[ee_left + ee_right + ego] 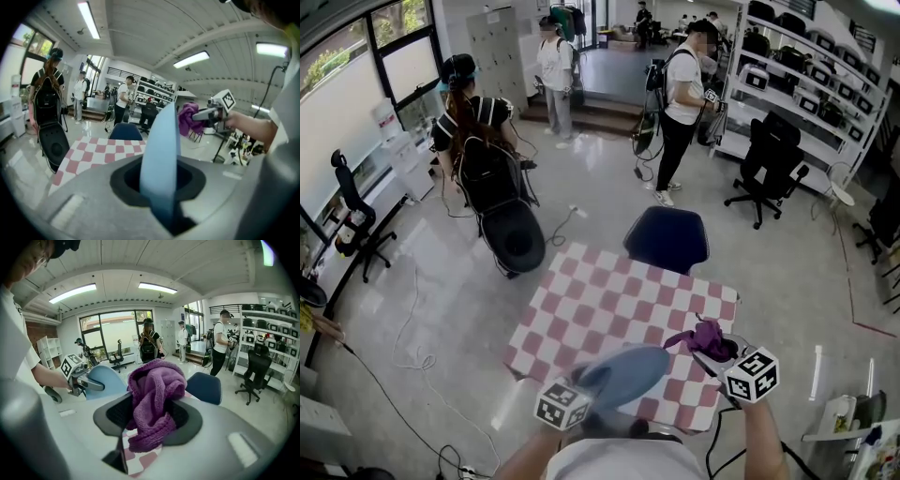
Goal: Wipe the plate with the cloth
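My left gripper (598, 389) is shut on the rim of a light blue plate (623, 374), held above the near edge of the checkered table (609, 309). The left gripper view shows that plate (161, 159) edge-on, standing up between the jaws. My right gripper (719, 354) is shut on a bunched purple cloth (703, 337), a little right of the plate and apart from it. In the right gripper view the cloth (153, 401) fills the jaws and hangs down; the plate (104, 380) and left gripper (86, 380) show at left.
A dark blue chair (667, 238) stands at the table's far side. A black bin (514, 237) sits left of the table beside a seated person (473, 141). Cables (412, 361) trail on the floor at left. Office chairs (769, 164) and shelves (806, 66) are at right.
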`<control>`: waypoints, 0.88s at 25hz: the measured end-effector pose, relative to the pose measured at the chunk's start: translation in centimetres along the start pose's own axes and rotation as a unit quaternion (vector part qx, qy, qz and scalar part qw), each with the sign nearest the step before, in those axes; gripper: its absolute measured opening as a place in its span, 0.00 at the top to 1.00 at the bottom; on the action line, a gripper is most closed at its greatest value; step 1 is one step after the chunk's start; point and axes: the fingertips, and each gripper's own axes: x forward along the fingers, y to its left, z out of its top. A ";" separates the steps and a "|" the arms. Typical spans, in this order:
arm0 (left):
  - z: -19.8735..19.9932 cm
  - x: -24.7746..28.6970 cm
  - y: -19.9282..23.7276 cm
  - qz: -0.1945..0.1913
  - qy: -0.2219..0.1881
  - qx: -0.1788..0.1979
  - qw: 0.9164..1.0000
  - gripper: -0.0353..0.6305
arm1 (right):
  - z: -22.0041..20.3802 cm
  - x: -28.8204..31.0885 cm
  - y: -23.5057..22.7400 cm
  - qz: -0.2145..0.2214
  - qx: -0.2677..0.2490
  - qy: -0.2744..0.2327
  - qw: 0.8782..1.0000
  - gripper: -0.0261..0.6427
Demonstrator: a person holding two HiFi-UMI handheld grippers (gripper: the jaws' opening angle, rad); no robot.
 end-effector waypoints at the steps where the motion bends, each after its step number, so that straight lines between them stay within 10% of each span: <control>1: 0.2 0.1 -0.1 0.001 0.001 0.014 1.000 0.84 | 0.3 -0.1 -0.4 -0.001 0.002 -0.003 1.000 0.70; 15: 5.0 0.3 -2.3 -0.003 -0.052 0.259 0.964 0.84 | 1.3 1.4 2.9 0.112 -0.025 0.018 0.993 0.70; 22: 5.9 0.7 -2.6 -0.006 -0.055 0.304 0.951 0.84 | 1.2 1.0 3.0 0.142 -0.025 0.027 0.989 0.70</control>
